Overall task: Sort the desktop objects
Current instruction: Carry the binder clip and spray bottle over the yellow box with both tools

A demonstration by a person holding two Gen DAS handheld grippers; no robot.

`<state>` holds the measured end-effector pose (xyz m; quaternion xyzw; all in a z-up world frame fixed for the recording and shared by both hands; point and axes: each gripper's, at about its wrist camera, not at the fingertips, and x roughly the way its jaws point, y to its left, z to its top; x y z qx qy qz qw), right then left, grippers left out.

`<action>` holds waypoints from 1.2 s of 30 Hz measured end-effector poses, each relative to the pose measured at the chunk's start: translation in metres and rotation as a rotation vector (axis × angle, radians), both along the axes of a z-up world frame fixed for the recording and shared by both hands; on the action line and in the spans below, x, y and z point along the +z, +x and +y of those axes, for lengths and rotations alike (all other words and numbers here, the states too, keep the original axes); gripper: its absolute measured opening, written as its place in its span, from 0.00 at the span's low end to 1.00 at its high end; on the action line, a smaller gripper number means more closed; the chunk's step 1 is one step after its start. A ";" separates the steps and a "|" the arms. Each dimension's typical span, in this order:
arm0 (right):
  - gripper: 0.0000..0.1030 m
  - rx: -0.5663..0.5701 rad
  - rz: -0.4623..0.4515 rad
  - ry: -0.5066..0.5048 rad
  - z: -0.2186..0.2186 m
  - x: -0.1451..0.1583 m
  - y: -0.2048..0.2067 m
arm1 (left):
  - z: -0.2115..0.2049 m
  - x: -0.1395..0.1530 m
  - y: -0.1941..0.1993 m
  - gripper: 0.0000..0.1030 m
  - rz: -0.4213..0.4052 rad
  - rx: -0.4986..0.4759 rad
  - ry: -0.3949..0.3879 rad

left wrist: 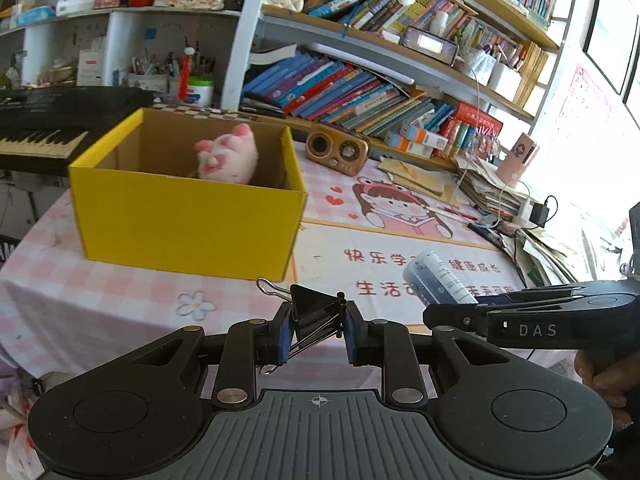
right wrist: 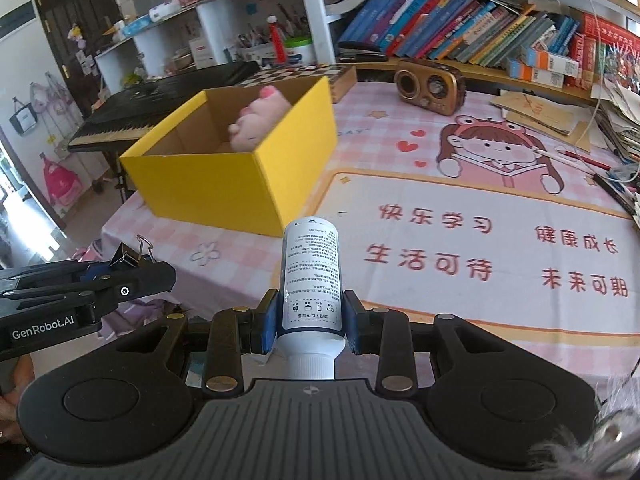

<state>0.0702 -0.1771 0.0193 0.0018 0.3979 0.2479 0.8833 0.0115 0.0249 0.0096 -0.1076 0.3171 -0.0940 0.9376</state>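
Note:
My left gripper point(left wrist: 316, 330) is shut on a black binder clip point(left wrist: 314, 316), held over the near edge of the desk. My right gripper point(right wrist: 310, 326) is shut on a white bottle point(right wrist: 311, 276) with printed text, its cap toward me. Beyond both stands an open yellow cardboard box point(left wrist: 188, 216), and a pink plush toy point(left wrist: 230, 156) lies inside it. In the right wrist view the box point(right wrist: 224, 184) sits ahead and left, and the left gripper point(right wrist: 136, 268) shows at the left with the clip point(right wrist: 126, 256). The right gripper point(left wrist: 452, 312) with the bottle point(left wrist: 438, 282) shows at the left wrist view's right.
A pink checked desk mat point(right wrist: 480, 208) with a cartoon girl covers the desk. A brown retro radio point(right wrist: 430, 86) stands at the back, below shelves of books point(left wrist: 360, 92). A black keyboard piano point(left wrist: 44, 136) lies left of the box. Papers and cables point(left wrist: 504, 196) pile at the right.

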 end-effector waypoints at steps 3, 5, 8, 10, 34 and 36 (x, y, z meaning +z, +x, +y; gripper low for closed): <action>0.30 0.019 -0.003 0.003 0.012 0.000 -0.006 | 0.009 0.001 -0.008 0.23 -0.004 0.013 0.004; 0.30 0.035 -0.003 0.004 0.021 0.000 -0.008 | 0.017 0.001 -0.013 0.23 -0.005 0.025 0.006; 0.30 0.059 -0.003 0.006 0.033 -0.001 -0.010 | 0.027 0.001 -0.020 0.23 -0.008 0.046 0.008; 0.30 0.076 -0.005 0.007 0.040 -0.001 -0.010 | 0.034 0.002 -0.022 0.23 -0.009 0.062 0.009; 0.30 0.266 -0.060 0.042 0.101 0.023 0.052 | 0.074 0.023 0.019 0.23 -0.083 0.216 0.019; 0.30 0.284 -0.080 0.054 0.106 0.029 0.066 | 0.075 0.029 0.033 0.23 -0.103 0.225 0.037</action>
